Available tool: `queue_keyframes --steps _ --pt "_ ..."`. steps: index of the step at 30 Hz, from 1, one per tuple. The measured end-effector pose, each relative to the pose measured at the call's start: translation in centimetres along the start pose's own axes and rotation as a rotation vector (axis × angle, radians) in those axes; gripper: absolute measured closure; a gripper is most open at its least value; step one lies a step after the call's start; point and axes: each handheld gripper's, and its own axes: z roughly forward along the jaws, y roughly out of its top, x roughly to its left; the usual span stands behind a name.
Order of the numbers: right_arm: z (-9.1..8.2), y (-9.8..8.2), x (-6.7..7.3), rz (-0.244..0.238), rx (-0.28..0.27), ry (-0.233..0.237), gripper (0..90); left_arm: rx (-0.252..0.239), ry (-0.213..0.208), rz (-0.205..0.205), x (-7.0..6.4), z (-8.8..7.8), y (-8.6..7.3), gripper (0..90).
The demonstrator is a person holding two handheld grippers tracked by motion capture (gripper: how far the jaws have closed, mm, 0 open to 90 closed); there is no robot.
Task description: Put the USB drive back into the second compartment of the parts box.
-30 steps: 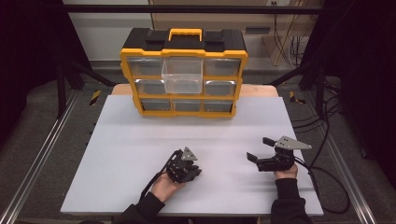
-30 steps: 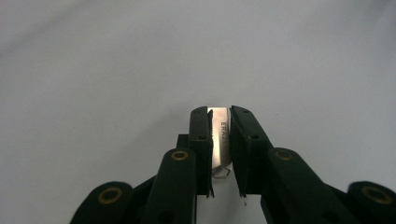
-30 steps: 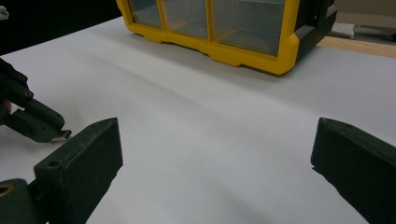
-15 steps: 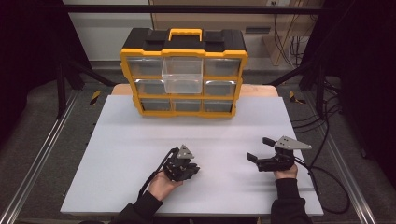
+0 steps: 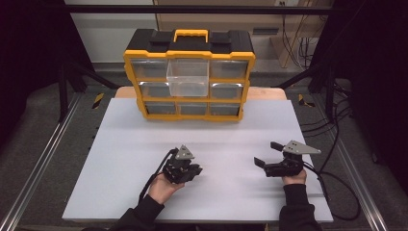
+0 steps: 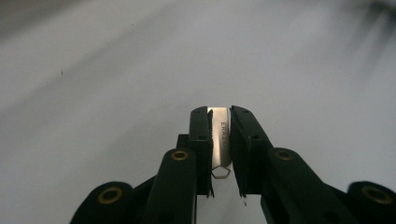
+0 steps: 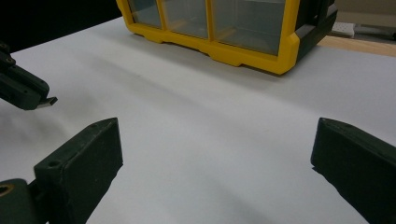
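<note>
A small flat metal piece (image 6: 221, 140), silvery and stamped with letters, sits clamped between the two black jaws of the left gripper (image 6: 220, 116) at the centre of the left gripper view, its upper end level with the jaw tips and a small hexagonal end showing at its lower end; in the right gripper view its tip (image 7: 48, 101) pokes out of that gripper at the left edge of the frame; in the high view the left gripper (image 5: 183, 168) lies low over the white table (image 5: 120, 144), lower centre of the frame, in the person's left hand (image 5: 163, 186); the right gripper (image 5: 266, 155) rests at lower right, jaws spread wide with nothing between them, pointing left; a yellow and black drawer organiser (image 5: 189, 77) stands at the upper centre, one clear drawer (image 5: 187, 77) pulled out.
</note>
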Motion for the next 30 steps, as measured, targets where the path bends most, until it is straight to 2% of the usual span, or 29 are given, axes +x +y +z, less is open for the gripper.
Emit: queue_keyframes --steps 12,30 --pt "0.0 0.0 -0.1 -0.002 0.001 -0.002 2.6 -0.032 0.009 -0.014 0.8 -1.3 0.3 78.9" --pt "0.0 0.0 0.0 0.002 0.004 -0.003 2.6 -0.093 0.035 -0.028 2.2 -4.3 1.0 78.9"
